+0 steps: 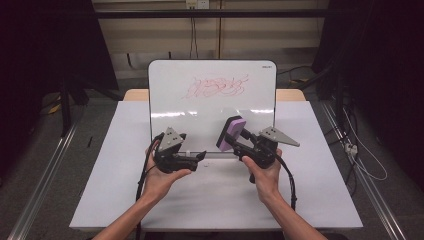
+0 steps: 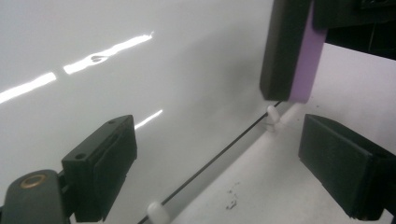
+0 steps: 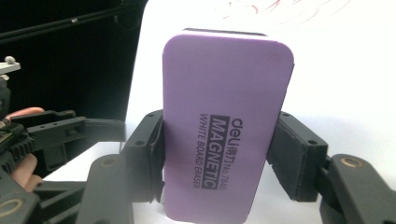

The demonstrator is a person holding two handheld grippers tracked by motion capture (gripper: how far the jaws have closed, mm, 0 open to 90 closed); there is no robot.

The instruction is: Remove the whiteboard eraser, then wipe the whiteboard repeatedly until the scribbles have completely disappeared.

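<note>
A purple whiteboard eraser [image 1: 232, 131] marked "MAGNETIC" [image 3: 224, 126] is clamped lengthwise in my right gripper [image 1: 236, 144], whose jaws press on its two long sides [image 3: 219, 154]. It is held tilted just in front of the lower right part of an upright whiteboard [image 1: 210, 107]. Red scribbles [image 1: 216, 86] cover the board's upper middle. My left gripper [image 1: 200, 159] stands open with nothing between its jaws [image 2: 219, 154], low in front of the board's bottom edge. In the left gripper view the eraser [image 2: 303, 51] hangs at the upper right, black felt side toward the board [image 2: 140, 70].
The board stands on small white feet [image 2: 272, 116] on a white-covered table [image 1: 125, 165]. Cables trail from both grippers toward the near edge. Dark stands and floor cables flank the table on both sides.
</note>
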